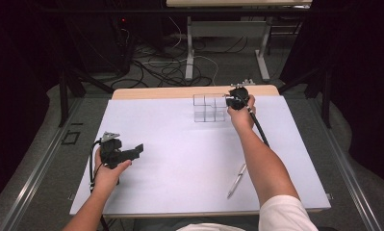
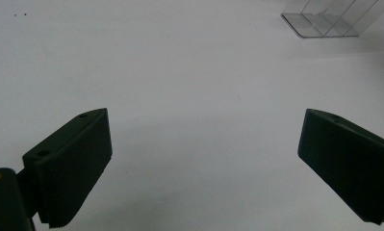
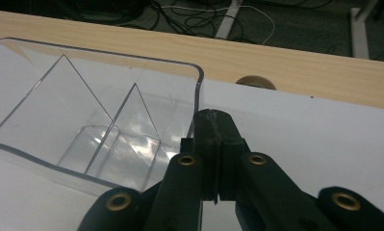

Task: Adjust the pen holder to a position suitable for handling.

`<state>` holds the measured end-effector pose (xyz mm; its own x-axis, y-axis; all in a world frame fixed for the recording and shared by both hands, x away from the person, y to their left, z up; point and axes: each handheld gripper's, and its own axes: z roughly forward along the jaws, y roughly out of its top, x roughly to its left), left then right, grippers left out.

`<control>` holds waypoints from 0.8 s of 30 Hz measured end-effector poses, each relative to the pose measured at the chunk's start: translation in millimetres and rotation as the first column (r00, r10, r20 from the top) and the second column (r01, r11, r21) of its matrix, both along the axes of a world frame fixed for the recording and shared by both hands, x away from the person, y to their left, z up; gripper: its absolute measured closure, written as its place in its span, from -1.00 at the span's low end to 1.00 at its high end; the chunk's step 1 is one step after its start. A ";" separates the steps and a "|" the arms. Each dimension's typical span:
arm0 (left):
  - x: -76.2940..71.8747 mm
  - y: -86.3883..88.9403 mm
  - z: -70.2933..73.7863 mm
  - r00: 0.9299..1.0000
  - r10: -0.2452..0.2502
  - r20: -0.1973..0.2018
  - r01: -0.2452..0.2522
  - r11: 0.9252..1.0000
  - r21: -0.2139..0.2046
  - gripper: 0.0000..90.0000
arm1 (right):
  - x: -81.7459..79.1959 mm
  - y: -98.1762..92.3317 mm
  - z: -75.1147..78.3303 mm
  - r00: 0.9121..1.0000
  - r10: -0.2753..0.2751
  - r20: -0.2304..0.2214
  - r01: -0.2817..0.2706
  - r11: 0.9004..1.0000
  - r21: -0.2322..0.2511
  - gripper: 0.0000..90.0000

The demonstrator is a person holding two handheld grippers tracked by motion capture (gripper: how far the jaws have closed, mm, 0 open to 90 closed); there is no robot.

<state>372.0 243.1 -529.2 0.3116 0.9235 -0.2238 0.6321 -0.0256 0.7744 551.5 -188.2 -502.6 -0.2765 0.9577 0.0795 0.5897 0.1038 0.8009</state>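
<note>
A clear plastic organizer [image 1: 209, 108] with several compartments stands near the far edge of the white mat [image 1: 180, 163]. My right gripper [image 1: 233, 99] is at its right-hand wall, jaws pressed together on the wall's top rim. In the right gripper view the right gripper [image 3: 218, 120] meets the organizer [image 3: 83, 120] at its corner. My left gripper [image 1: 136, 150] rests low at the mat's left side, open with nothing between its jaws. In the left gripper view the left gripper [image 2: 204, 163] faces bare mat, with the organizer [image 2: 334, 19] far off at the upper right.
A silver pen [image 1: 236, 180] lies on the mat under my right forearm. The wooden table edge [image 3: 300, 72] runs just behind the organizer. Beyond it are floor cables [image 1: 165, 67] and the legs of another table [image 1: 189, 48].
</note>
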 end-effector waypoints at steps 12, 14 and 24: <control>0.0 -0.5 -0.2 1.000 -0.003 0.000 0.003 1.000 0.002 -0.90 | -3.3 15.6 -2.0 0.998 0.054 0.013 -0.054 0.998 0.009 1.00; 0.0 -0.6 -0.4 1.000 -0.002 0.000 0.002 1.000 0.003 -0.90 | -3.8 17.6 -2.4 0.998 0.063 0.016 -0.063 0.998 0.009 1.00; 0.3 -0.2 -0.5 1.000 -0.004 0.001 0.004 1.000 0.009 -0.90 | -5.0 29.9 -4.6 0.997 0.079 0.025 -0.079 0.996 0.036 1.00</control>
